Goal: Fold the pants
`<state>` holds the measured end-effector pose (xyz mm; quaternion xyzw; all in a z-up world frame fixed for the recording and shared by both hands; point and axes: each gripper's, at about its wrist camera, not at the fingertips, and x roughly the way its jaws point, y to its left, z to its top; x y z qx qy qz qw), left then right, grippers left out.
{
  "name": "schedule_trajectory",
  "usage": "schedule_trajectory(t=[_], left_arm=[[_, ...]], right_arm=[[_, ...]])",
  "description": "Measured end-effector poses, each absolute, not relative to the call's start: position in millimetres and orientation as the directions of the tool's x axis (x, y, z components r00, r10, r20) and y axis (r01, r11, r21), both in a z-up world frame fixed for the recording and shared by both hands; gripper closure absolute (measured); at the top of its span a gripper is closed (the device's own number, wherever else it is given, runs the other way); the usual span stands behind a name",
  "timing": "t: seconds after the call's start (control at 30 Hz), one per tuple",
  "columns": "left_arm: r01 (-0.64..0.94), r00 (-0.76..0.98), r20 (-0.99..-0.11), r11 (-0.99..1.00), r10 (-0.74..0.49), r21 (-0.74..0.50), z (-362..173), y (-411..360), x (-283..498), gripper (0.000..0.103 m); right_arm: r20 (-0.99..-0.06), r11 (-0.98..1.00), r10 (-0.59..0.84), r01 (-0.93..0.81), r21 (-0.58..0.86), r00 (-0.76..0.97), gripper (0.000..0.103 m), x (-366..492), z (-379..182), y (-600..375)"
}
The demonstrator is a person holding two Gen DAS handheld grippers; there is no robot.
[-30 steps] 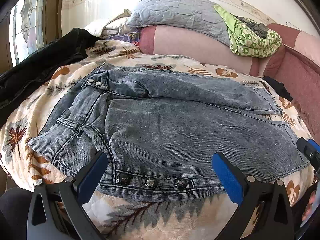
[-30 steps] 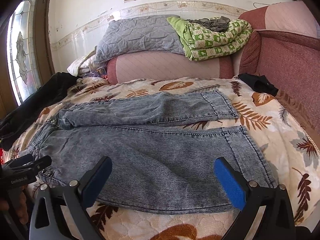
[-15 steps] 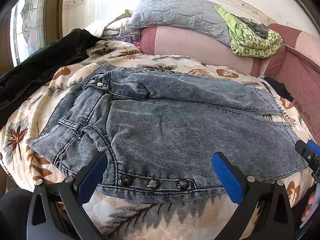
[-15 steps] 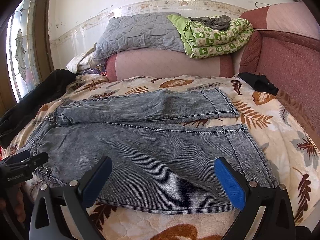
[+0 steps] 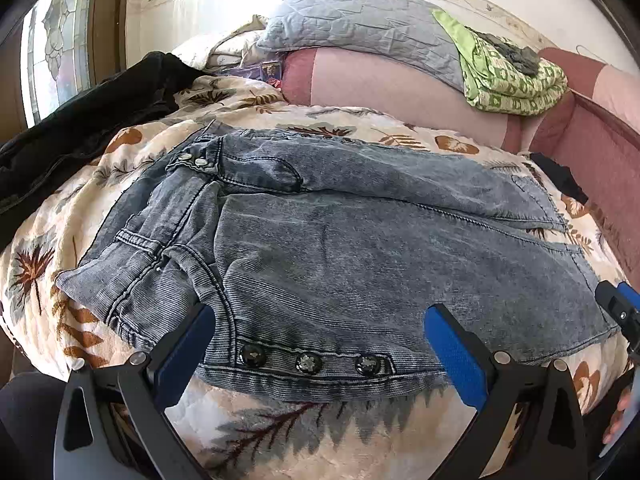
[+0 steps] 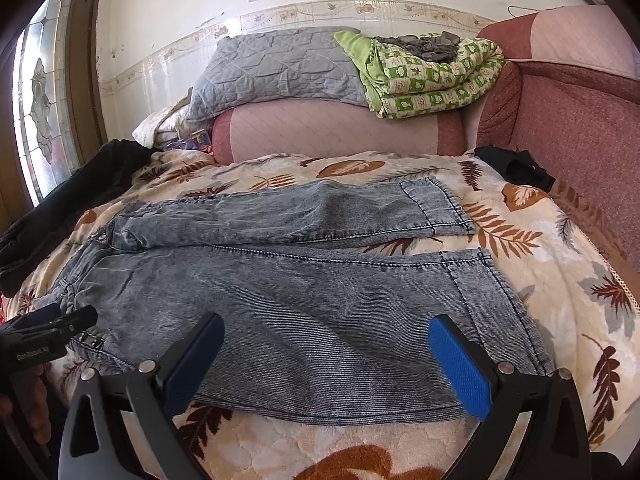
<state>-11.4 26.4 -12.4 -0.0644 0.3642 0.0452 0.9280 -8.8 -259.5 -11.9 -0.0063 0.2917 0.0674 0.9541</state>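
Grey-blue denim pants (image 5: pixel 340 248) lie flat on the leaf-patterned bedspread, waist to the left and both legs running right. My left gripper (image 5: pixel 320 348) is open and empty, hovering over the near waist edge by three dark buttons (image 5: pixel 308 362). My right gripper (image 6: pixel 324 360) is open and empty, above the near leg of the pants (image 6: pixel 300 304), close to its lower hem edge. The left gripper also shows at the left edge of the right wrist view (image 6: pixel 48 328); the right gripper shows at the right edge of the left wrist view (image 5: pixel 622 312).
A black garment (image 5: pixel 80 128) lies along the bed's left side by the window. A pink bolster (image 6: pixel 340 128) with a grey quilt (image 6: pixel 280 68) and a green blanket (image 6: pixel 428 76) sits at the back. A small black cloth (image 6: pixel 516 168) lies by the red padded side (image 6: pixel 580 140).
Both grippers have edged slightly forward over the pants. The pants have not moved and both grippers stay open.
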Motion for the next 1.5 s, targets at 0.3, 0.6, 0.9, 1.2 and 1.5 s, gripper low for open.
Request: schedule_trajectory(t=[0.3, 0.6, 0.9, 1.2, 1.5], left_arm=[[-0.136, 0.724, -0.689, 0.986, 0.029, -0.101, -13, 31, -11, 0.0], [-0.117, 0.692, -0.721, 0.979, -0.039, -0.166, -9, 43, -8, 0.0], [-0.257, 0.654, -0.755, 0.93, -0.033, -0.264, 3, 114, -8, 0.0], [-0.367, 0.63, -0.767, 0.822, -0.125, -0.435, -18, 153, -19, 0.0], [-0.471, 0.653, -0.745, 0.697, -0.136, -0.54, -25, 200, -24, 0.0]], right_arm=[[-0.562, 0.992, 0.116, -0.126, 0.021, 0.819, 0.0, -10, -12, -260], [-0.627, 0.976, 0.175, -0.048, 0.215, 0.759, 0.0, -10, -10, -302], [-0.647, 0.696, 0.373, 0.261, 0.669, 0.665, 0.0, -18, -41, -434], [-0.628, 0.553, 0.417, 0.365, 0.749, 0.657, 0.004, 7, -64, -458], [-0.654, 0.565, 0.381, 0.395, 0.724, 0.654, 0.063, 23, -69, -469]])
